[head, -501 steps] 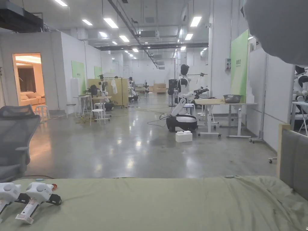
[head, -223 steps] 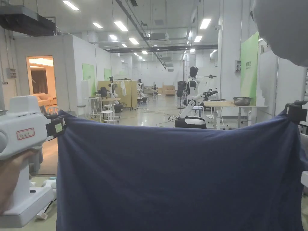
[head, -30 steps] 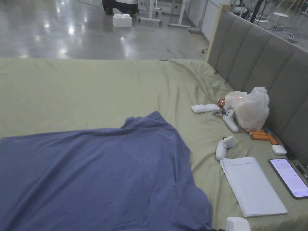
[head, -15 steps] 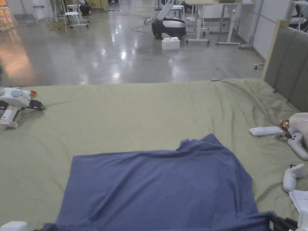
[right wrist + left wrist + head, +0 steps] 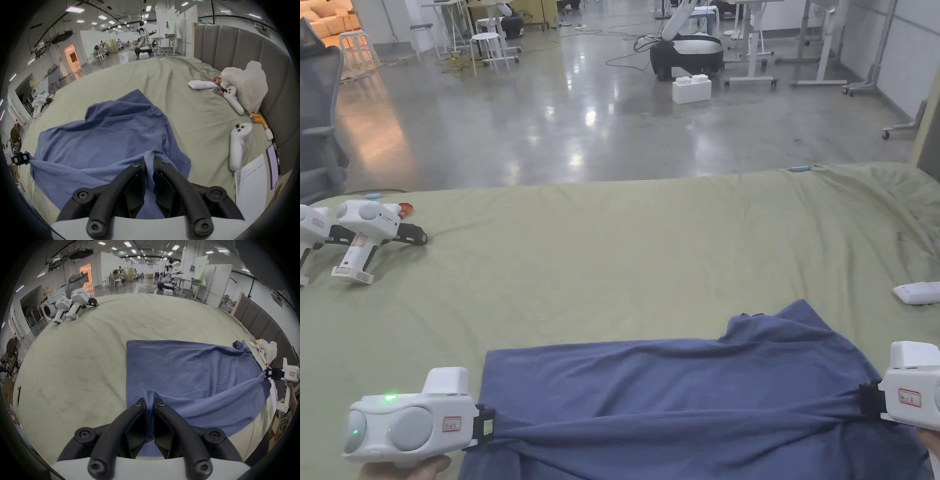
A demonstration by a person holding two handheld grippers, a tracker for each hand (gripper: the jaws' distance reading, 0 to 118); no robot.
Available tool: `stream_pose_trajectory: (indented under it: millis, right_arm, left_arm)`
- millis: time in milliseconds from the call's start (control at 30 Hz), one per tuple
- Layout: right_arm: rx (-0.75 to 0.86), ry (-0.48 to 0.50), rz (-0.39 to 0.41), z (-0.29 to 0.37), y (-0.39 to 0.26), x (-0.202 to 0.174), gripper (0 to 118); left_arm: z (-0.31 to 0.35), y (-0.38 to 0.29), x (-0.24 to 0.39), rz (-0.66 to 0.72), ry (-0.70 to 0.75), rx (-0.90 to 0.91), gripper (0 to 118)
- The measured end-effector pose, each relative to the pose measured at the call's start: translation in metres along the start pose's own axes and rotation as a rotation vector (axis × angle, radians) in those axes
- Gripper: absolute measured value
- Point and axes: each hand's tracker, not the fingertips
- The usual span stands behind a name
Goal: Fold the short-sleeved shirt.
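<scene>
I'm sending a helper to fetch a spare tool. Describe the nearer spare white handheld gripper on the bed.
On the wide olive-green bed sheet, look to its far left edge. Two white handheld gripper tools lie there; take the inner one, with the orange tip behind it.

Beyond the shirt (image 5: pixel 687 400) the green sheet (image 5: pixel 650 250) lies bare and wide all the way to the bed's far edge, so there is open room ahead of both grippers. Off at the far left corner two spare grippers (image 5: pixel 362 234) lie together, well apart from the shirt. The right side is crowded: controllers (image 5: pixel 237 146), papers (image 5: pixel 251 183), a phone (image 5: pixel 273 165) and a plastic bag (image 5: pixel 246 84) sit along the grey headboard (image 5: pixel 253 53), near the right gripper (image 5: pixel 150 164).
</scene>
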Motion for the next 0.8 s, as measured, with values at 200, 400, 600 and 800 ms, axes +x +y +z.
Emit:
stream_pose_trajectory:
  millis: [200, 400, 600, 800]
  right_arm:
    - [0.015, -0.017, 0.042, -0.009, -0.013, 0.014, 69]
    - [0.252, 0.086, 0.058, 0.089, -0.038, 0.015, 69]
    - [0.511, 0.196, 0.120, 0.218, -0.082, -0.014, 69]
    - [0.700, 0.195, 0.181, 0.313, -0.130, -0.051, 66]
  left_arm:
    - [0.011, -0.004, -0.001, -0.005, 0.020, 0.092, 78]
    - [0.130, -0.028, 0.005, -0.088, -0.010, 0.429, 78]
    - [0.270, -0.083, 0.033, -0.160, 0.068, 0.721, 78]
    - [0.353, -0.137, 0.060, -0.127, 0.104, 0.875, 76]
